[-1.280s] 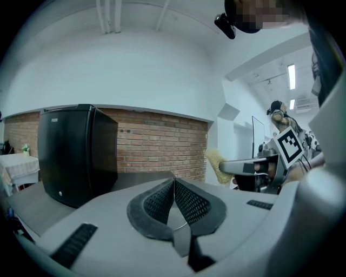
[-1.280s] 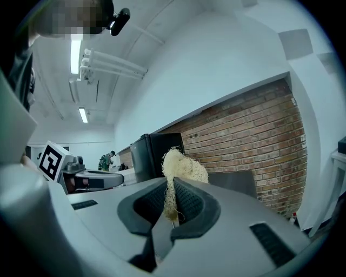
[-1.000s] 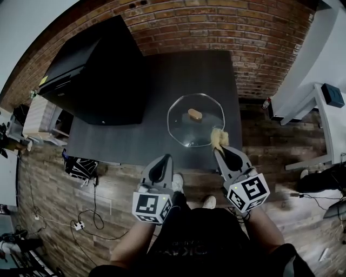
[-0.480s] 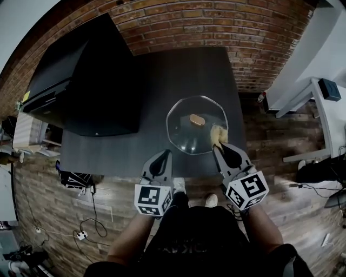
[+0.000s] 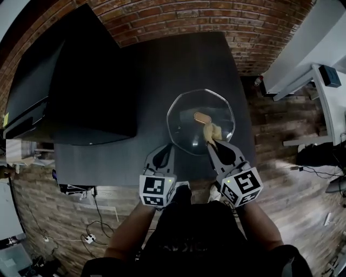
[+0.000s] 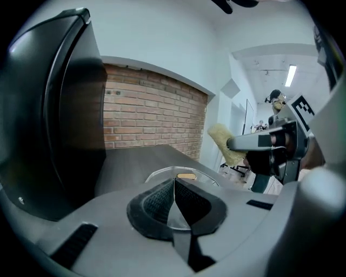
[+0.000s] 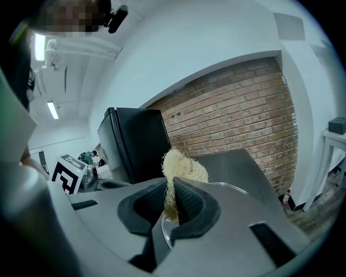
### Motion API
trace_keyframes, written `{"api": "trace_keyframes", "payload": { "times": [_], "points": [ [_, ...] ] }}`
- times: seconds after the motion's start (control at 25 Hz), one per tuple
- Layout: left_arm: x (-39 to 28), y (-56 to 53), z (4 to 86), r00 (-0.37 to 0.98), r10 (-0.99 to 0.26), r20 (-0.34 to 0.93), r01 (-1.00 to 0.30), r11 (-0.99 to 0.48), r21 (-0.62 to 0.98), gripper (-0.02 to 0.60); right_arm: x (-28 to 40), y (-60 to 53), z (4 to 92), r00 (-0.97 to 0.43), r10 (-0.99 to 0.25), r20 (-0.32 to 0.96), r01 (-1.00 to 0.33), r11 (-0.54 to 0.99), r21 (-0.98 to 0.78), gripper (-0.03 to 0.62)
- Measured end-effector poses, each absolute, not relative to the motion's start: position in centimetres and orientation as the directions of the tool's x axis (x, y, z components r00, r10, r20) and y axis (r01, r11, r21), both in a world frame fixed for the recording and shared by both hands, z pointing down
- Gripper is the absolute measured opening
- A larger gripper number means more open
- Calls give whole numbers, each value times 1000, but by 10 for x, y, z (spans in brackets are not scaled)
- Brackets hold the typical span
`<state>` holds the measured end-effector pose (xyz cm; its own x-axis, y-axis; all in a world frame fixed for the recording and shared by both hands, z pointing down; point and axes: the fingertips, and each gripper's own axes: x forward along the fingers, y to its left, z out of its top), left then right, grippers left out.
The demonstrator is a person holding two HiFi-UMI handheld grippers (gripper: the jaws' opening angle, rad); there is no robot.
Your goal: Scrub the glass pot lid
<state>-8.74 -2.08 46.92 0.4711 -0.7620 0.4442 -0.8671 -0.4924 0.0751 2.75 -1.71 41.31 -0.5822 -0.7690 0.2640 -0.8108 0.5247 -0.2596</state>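
The glass pot lid (image 5: 186, 111) lies flat on the dark table (image 5: 140, 70), on its right half and close to the near edge. A tan knob (image 5: 201, 116) sits at the lid's centre.

Right gripper (image 5: 211, 142): the jaws are clamped on a pale yellow fibrous scrubber (image 5: 212, 131). In the right gripper view, the scrubber's lower end is pinched between the ribbed pads (image 7: 189, 201), and its loose tuft stands above the jaw tips. From the head view, the scrubber is over the near-right part of the lid, just beside the knob. No view confirms whether it touches the glass.

Left gripper (image 5: 165, 147): the jaws are closed together, tip against tip, with nothing gripped between them. The tips are at the lid's near-left rim, just beside it. In the left gripper view, the lid and knob appear directly beyond the jaws, and the right gripper with its scrubber enters from the right, above the level of the lid.

Each gripper carries a marker cube (image 5: 156, 192) at its rear, towards the person's forearms.

Surroundings: a large black box (image 5: 70, 81) occupies the left part of the table, well apart from the lid. A brick wall (image 5: 216, 16) runs behind the table. The floor (image 5: 281, 162) is wooden plank.
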Motion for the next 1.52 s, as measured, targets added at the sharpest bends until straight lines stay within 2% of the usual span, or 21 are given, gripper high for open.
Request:
{"api": "trace_keyframes", "payload": {
  "times": [0.8, 1.52],
  "points": [
    [-95, -64, 593, 567, -523, 636, -751, -645, 140, 34, -26, -55, 524, -468, -743, 479, -880, 339, -332, 41],
    [-96, -67, 622, 572, -470, 672, -720, -681, 137, 32, -74, -52, 588, -487, -635, 599, -873, 347, -342, 41]
  ]
}}
